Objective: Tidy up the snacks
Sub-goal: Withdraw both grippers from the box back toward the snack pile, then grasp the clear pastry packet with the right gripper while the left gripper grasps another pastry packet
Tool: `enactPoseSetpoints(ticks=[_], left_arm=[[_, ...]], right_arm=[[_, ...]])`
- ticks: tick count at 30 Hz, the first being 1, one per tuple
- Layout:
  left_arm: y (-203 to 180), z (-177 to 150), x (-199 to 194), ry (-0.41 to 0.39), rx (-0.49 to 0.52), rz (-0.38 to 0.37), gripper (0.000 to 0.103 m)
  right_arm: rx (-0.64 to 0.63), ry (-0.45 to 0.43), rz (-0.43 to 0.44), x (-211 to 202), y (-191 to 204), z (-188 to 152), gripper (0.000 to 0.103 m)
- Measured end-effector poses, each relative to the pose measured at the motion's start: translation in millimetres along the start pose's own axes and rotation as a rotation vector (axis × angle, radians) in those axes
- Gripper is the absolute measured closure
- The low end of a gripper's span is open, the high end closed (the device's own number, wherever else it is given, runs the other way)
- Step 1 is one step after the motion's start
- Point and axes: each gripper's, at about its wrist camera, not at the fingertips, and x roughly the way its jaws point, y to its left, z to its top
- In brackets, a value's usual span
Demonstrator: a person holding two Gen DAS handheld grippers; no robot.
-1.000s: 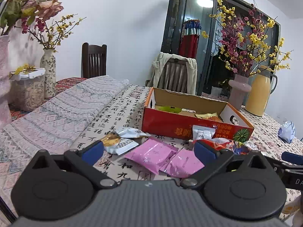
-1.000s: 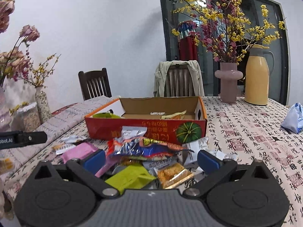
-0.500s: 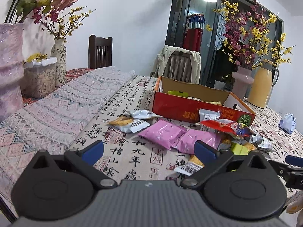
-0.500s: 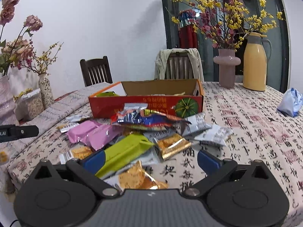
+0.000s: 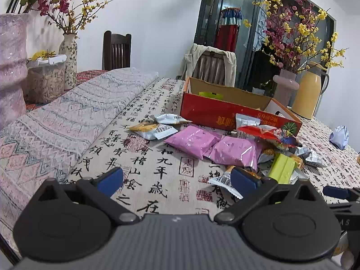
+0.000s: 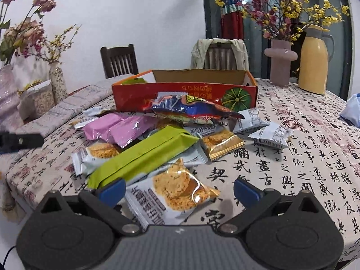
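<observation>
Both sets of jaws stand wide apart and grasp nothing. The left gripper (image 5: 176,178) hangs low in the left wrist view over bare patterned cloth on the bench (image 5: 157,173), with its right fingertip (image 5: 244,180) covering part of a white snack packet (image 5: 221,181). The right gripper (image 6: 178,190) sits at the bottom of the right wrist view, and a white and gold biscuit packet (image 6: 173,191) lies between its fingertips, its near end hidden behind the gripper body.

The snacks lie in a loose heap at the middle of the right wrist view: a long green bar (image 6: 141,155), two pink packets (image 6: 119,128) to its upper left, a red and blue bag (image 6: 191,109) on top at the back, and a small gold packet (image 6: 221,144) to the right. Several white packets are partly buried, so their print is hard to read.

Behind the heap stands a red cardboard box (image 6: 184,91), open at the top. Its front wall hides most of the inside; only a scrap of green shows at its left end.

At the right edge of the left wrist view, the other gripper is cut off.
</observation>
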Motion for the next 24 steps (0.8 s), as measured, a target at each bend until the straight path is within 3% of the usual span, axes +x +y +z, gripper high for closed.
enactPoseSetpoints(ticks=[7, 12, 19, 24], left_arm=[[2, -2, 1, 0.007, -0.008, -0.002, 0.0], [2, -2, -1, 0.007, -0.009, -0.001, 0.0], [4, -1, -4, -0.009, -0.024, 0.008, 0.0], [7, -2, -6, -0.016, -0.029, 0.009, 0.0]], right_arm=[[0.077, -0.036, -0.084, -4, -1, 10, 0.006], [0.089, -0.011, -0.153, -7, 5, 11, 0.008], [0.165, 0.052, -0.116, -12, 2, 9, 0.009], [0.223, 0.102, -0.084, 6, 1, 10, 0.024]])
